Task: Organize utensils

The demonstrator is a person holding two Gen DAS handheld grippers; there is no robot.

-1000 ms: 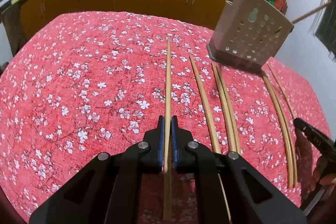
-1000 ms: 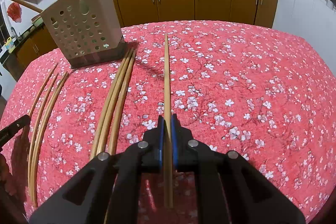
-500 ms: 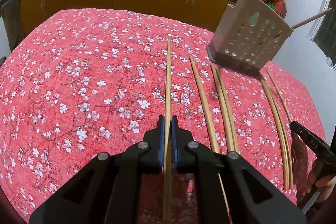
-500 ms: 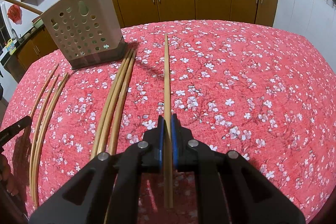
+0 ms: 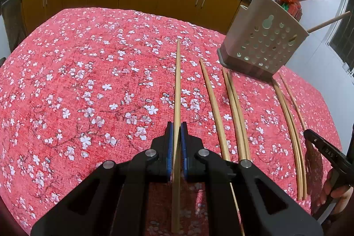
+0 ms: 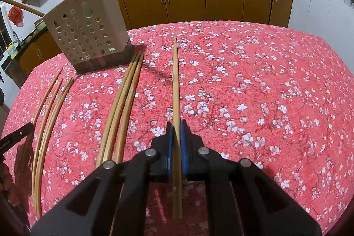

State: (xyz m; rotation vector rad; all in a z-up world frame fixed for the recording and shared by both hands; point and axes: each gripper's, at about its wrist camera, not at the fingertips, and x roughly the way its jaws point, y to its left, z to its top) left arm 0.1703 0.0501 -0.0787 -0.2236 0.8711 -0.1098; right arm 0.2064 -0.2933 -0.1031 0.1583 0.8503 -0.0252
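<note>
You have one chopstick in each gripper, and both sets of jaws are clenched on wood. The left gripper (image 5: 177, 132) pinches its chopstick (image 5: 177, 90) between the blue pads, the stick running straight ahead along the jaws' line with its far tip reaching out over the red flowered cloth; the back end pokes out behind the pads. The right gripper (image 6: 176, 129) holds its own chopstick (image 6: 176, 81) the same way, long axis forward, tip aimed at the far edge of the bench (image 6: 265, 81).

What the coming move turns on is the perforated utensil holder (image 5: 263, 45). It stands toward the far edge of the bench, between your two hands: ahead and to the right of the left jaws, ahead and to the left of the right jaws (image 6: 88, 37). Its open top faces up, while both sticks point forward and downward, so I judge each will need tipping toward upright before it can drop in. Neither hand looks clearly nearer (the fisheye makes that hard to call).

The loose chopsticks lie on the cloth between your hands, all roughly parallel to the held ones: a group of three (image 6: 119, 107) reaching almost to the holder's base, and a further three (image 6: 46, 116) nearer the left hand.
</note>
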